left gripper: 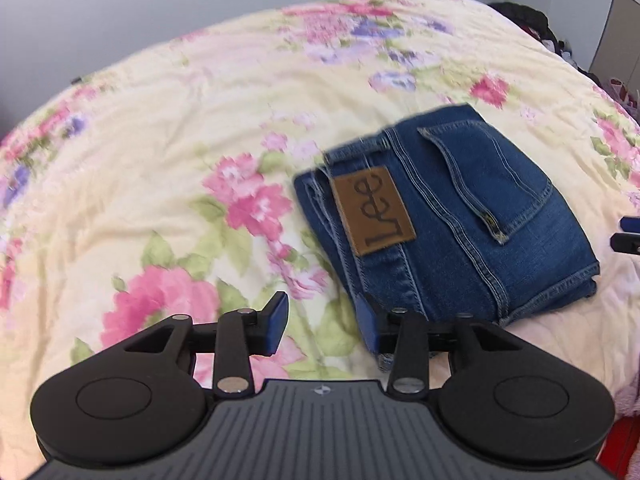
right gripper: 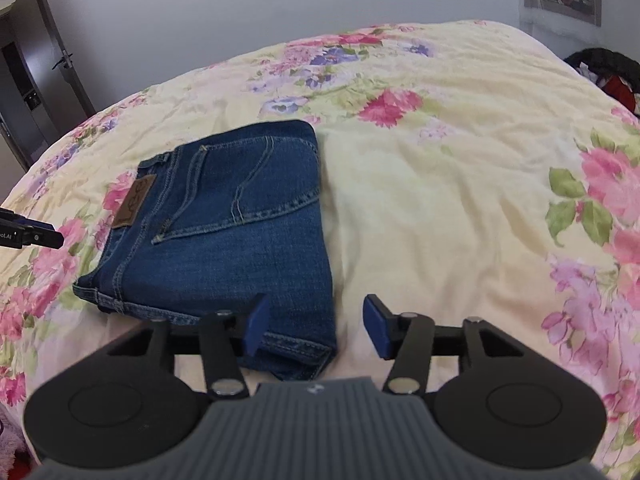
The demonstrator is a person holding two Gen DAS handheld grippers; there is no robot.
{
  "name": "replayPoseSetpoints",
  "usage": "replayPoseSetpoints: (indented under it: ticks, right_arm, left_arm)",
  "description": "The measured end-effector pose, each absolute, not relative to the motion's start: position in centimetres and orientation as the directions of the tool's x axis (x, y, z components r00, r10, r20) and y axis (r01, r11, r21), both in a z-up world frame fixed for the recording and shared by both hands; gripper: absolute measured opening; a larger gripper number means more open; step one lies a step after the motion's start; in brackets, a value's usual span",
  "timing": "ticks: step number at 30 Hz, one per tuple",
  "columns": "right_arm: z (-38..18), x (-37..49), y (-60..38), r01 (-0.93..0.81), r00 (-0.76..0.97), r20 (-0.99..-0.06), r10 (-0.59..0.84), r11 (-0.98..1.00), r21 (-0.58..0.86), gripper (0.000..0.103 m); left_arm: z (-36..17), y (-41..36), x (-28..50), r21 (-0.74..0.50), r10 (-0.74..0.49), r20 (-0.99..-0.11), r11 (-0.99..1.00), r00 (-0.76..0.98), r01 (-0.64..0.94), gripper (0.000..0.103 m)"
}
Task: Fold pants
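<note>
Blue jeans [left gripper: 460, 216] lie folded into a compact stack on the floral bedspread [left gripper: 160, 140], back pocket and brown Lee patch [left gripper: 374, 212] facing up. My left gripper [left gripper: 326, 328] is open and empty, just off the stack's near left corner. In the right wrist view the jeans [right gripper: 224, 220] sit left of centre. My right gripper [right gripper: 316, 330] is open and empty, its fingers straddling the stack's near right corner above it. The left gripper's tip [right gripper: 40, 236] shows at the left edge, and the right gripper's tip [left gripper: 628, 232] shows at the left wrist view's right edge.
The bedspread [right gripper: 440, 200] stretches wide around the jeans. A dark clothes pile [left gripper: 528, 20] lies at the far right of the bed. A door [right gripper: 40, 80] stands at the left in the right wrist view. Grey wall lies behind the bed.
</note>
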State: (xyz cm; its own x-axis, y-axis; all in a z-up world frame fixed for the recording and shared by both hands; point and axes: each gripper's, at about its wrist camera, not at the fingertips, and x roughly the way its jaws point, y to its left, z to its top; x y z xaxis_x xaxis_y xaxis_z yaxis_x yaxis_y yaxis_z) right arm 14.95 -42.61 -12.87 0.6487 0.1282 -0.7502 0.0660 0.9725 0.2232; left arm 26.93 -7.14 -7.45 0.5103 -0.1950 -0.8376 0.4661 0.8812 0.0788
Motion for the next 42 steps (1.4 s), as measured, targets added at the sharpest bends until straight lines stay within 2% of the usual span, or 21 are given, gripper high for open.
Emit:
replayPoseSetpoints:
  ticks: [2,4,5,7,10,16,20,23,27,30,33,35,36,38,42]
  right_arm:
    - [-11.8,15.7,-42.4,0.051,0.66,-0.743,0.113,0.98,0.195,0.069]
    - [-10.8,16.7,-42.3,0.051,0.666,-0.737,0.115,0.979,0.199,0.074]
    - [-10.5,17.2,-42.4,0.055,0.669,-0.734,0.119,0.976,0.209,0.075]
    - [-10.0,18.2,-42.4,0.067,0.694,-0.712,0.112,0.974,0.218,0.075]
    - [-9.9,19.4,-42.5,0.071,0.734,-0.671,0.102,0.972,0.225,0.078]
    - [-12.8,24.0,-44.9,0.143,0.626,-0.748,0.221,0.91,0.388,0.079]
    - [-15.3,25.8,-46.5,0.179,0.594,-0.742,0.311,0.848,0.498,0.078]
    - [-16.8,26.6,-47.3,0.18,0.583,-0.727,0.362,0.815,0.55,0.069]
    - [-18.9,27.4,-47.9,0.163,0.569,-0.698,0.435,0.772,0.614,0.055]
    - [-20.5,27.7,-48.6,0.159,0.575,-0.652,0.494,0.714,0.682,0.055]
    - [-21.8,28.2,-49.0,0.142,0.585,-0.607,0.538,0.669,0.73,0.055]
    - [-22.4,28.6,-49.1,0.121,0.589,-0.58,0.563,0.648,0.752,0.052]
    - [-22.6,28.8,-49.2,0.112,0.592,-0.566,0.573,0.637,0.762,0.047]
    - [-23.1,29.2,-49.3,0.104,0.6,-0.537,0.593,0.609,0.787,0.039]
    - [-23.0,29.4,-49.1,0.092,0.612,-0.527,0.59,0.608,0.788,0.032]
  left_arm:
    - [-6.7,-7.3,26.7,0.099,-0.205,-0.797,0.883,0.568,0.458,0.048]
    - [-6.6,-6.9,26.9,0.067,-0.232,-0.799,0.883,0.555,0.464,0.048]
    - [-6.5,-6.6,27.1,0.013,-0.276,-0.803,0.878,0.529,0.478,0.049]
    - [-6.5,-6.1,27.2,-0.084,-0.335,-0.802,0.883,0.495,0.461,0.056]
    - [-7.2,-5.7,27.8,-0.151,-0.352,-0.794,0.904,0.496,0.399,0.059]
    - [-10.8,-4.0,31.0,-0.454,-0.516,-0.755,0.856,0.403,0.246,0.063]
    - [-13.6,-3.4,32.9,-0.579,-0.592,-0.694,0.797,0.409,0.172,0.066]
    - [-15.8,-3.5,34.2,-0.642,-0.635,-0.665,0.755,0.394,0.134,0.069]
    - [-18.4,-3.8,35.4,-0.667,-0.648,-0.649,0.736,0.398,0.11,0.07]
    - [-19.9,-3.5,35.9,-0.698,-0.671,-0.615,0.707,0.414,0.109,0.082]
    - [-21.0,-3.5,36.5,-0.723,-0.707,-0.586,0.677,0.396,0.136,0.088]
    - [-21.3,-3.7,36.9,-0.732,-0.722,-0.575,0.664,0.386,0.153,0.084]
    - [-21.3,-3.9,37.1,-0.73,-0.722,-0.574,0.665,0.386,0.158,0.082]
    - [-21.1,-4.3,37.0,-0.713,-0.71,-0.579,0.679,0.401,0.173,0.074]
    - [-19.8,-5.3,35.9,-0.653,-0.665,-0.602,0.729,0.441,0.208,0.058]
